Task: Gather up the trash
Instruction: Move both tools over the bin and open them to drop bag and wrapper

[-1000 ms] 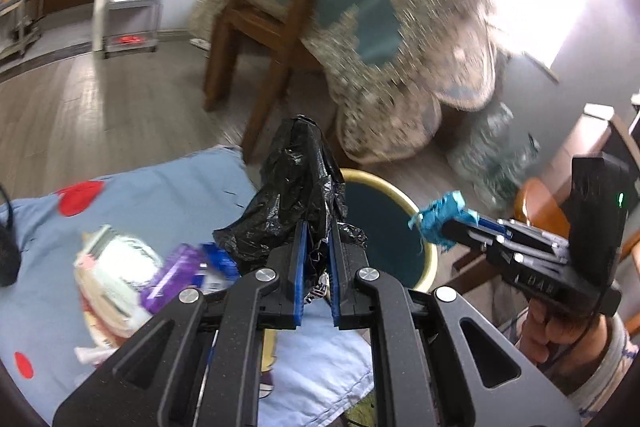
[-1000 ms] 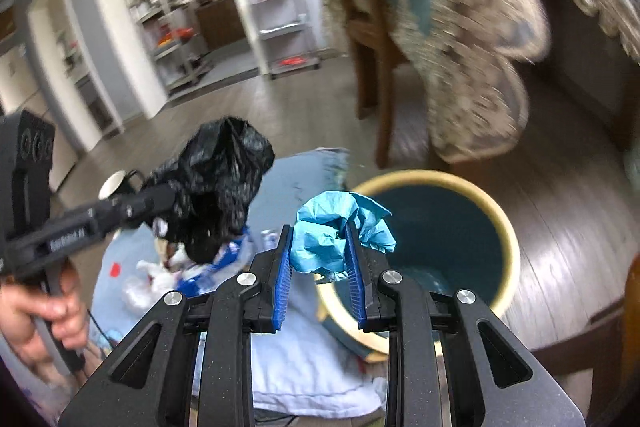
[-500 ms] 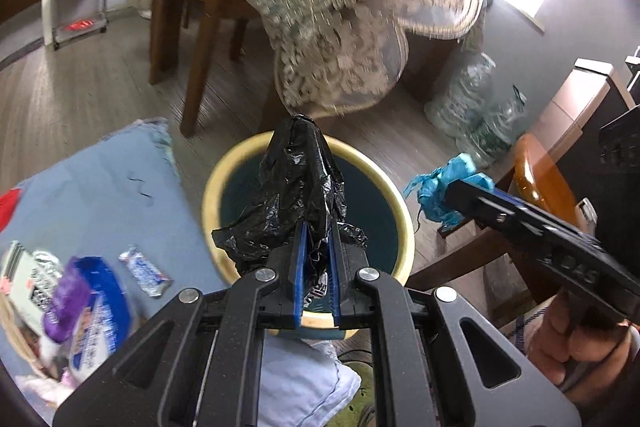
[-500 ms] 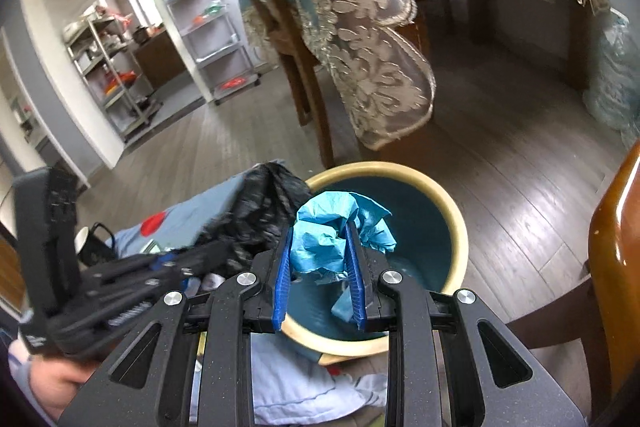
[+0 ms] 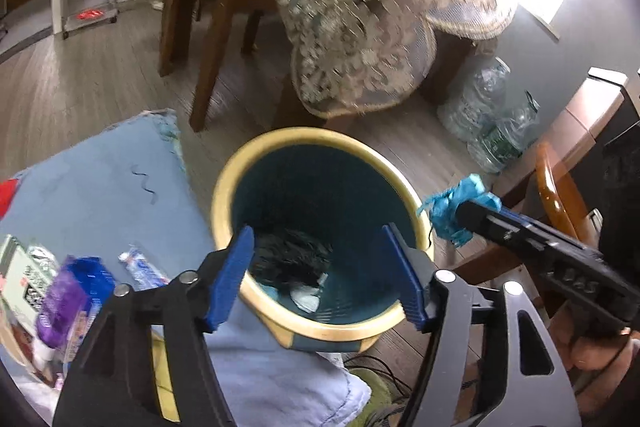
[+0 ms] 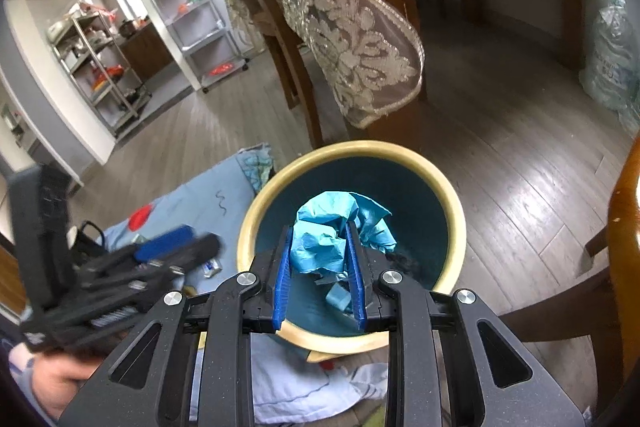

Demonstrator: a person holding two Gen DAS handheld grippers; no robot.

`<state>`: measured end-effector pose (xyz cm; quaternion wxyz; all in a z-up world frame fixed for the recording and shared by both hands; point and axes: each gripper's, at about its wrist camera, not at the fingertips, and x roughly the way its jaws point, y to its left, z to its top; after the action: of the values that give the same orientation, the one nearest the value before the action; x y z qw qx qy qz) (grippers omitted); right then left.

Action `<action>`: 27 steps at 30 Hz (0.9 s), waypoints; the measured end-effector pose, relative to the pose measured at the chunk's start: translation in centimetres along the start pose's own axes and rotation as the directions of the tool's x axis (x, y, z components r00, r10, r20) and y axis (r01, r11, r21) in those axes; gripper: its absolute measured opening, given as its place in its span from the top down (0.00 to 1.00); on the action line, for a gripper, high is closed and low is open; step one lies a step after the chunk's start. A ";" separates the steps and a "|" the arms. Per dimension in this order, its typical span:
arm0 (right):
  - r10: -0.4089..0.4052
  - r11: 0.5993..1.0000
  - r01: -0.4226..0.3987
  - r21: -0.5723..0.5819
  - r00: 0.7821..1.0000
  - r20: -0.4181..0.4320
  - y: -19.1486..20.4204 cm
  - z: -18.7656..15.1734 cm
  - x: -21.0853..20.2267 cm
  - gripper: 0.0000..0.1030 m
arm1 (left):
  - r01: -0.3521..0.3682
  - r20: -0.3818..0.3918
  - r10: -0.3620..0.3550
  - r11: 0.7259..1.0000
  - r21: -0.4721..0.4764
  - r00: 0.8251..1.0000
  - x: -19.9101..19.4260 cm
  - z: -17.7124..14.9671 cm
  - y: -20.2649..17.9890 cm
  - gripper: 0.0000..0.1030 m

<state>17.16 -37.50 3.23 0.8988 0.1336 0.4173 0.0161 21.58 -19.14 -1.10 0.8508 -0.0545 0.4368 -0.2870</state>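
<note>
A round bin with a yellow rim (image 5: 256, 163) (image 6: 456, 211) and dark teal inside stands on the floor. My left gripper (image 5: 320, 271) is open and empty over the bin's near rim. A black plastic bag (image 5: 290, 257) lies at the bottom of the bin beside pale scraps. My right gripper (image 6: 320, 267) is shut on a crumpled blue paper (image 6: 334, 229) and holds it over the bin's mouth. In the left wrist view the right gripper's tip with the blue paper (image 5: 454, 205) is at the bin's right rim.
A light blue cloth (image 5: 100, 183) left of the bin holds a purple and blue packet (image 5: 66, 301) and a small wrapper (image 5: 142, 267). A wooden chair (image 5: 208, 39), a lace-draped table (image 5: 360, 27), plastic bottles (image 5: 486, 115) and a metal shelf (image 6: 188, 11) surround the spot.
My left gripper opened and the black bag dropped into the bin. My right gripper stayed shut on the blue paper and moved over the bin's mouth.
</note>
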 end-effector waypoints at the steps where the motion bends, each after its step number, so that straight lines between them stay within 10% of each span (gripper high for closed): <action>1: -0.004 1.000 0.004 -0.001 1.000 -0.007 0.0 0.0 0.3 0.74 | -0.013 0.012 0.013 1.000 -0.008 1.000 -0.7 0.1 0.5 0.32; 8: -0.055 0.998 0.052 -0.033 0.996 -0.071 0.6 -0.4 3.0 0.57 | -0.048 0.096 0.054 0.997 -0.058 0.994 -4.8 0.7 2.9 0.17; 10: -0.066 0.997 0.063 -0.036 0.994 -0.088 0.8 -0.7 3.6 0.17 | -0.052 0.122 0.059 0.997 -0.063 0.991 -5.8 0.8 3.4 0.12; 11: -0.068 0.997 0.066 -0.035 0.994 -0.081 0.8 -0.8 3.5 0.14 | -0.050 0.134 0.059 0.997 -0.064 0.989 -6.4 0.9 3.5 0.09; 27: 0.028 0.999 -0.028 -0.042 1.000 0.002 2.2 -1.9 -1.2 0.05 | -0.091 0.301 0.095 0.995 -0.030 0.949 -14.4 -0.2 4.0 0.06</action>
<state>15.16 -35.17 3.54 0.9017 0.1204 0.4136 0.0374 16.60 -8.07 7.68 0.9196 -0.0837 0.3060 -0.2316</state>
